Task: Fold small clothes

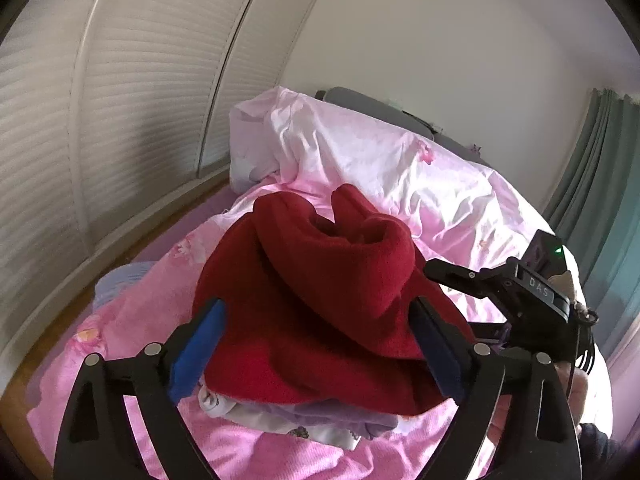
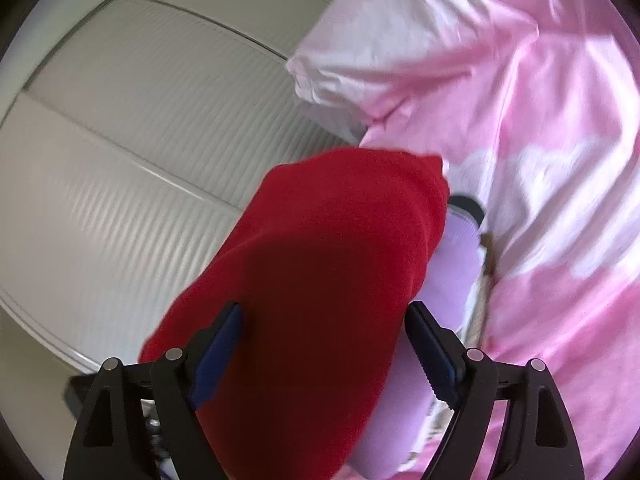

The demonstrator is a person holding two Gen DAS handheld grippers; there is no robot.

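Bed with rumpled pink duvet (image 1: 400, 168), slatted white wardrobe doors (image 1: 120, 100) beside it, teal curtain (image 1: 600, 168), red garment (image 1: 320, 280) on a clothes pile, left claw (image 1: 316, 344) and right claw (image 2: 324, 356) both spread around it

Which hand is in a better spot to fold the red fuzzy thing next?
Probably the left. The left hand-held gripper is open and squarely faces the red garment bunched atop the pile. The right hand-held gripper is also open, but its view is blurred and tilted.

Pink duvet (image 1: 400, 176), louvred wardrobe doors (image 1: 132, 92), green curtain (image 1: 600, 184).
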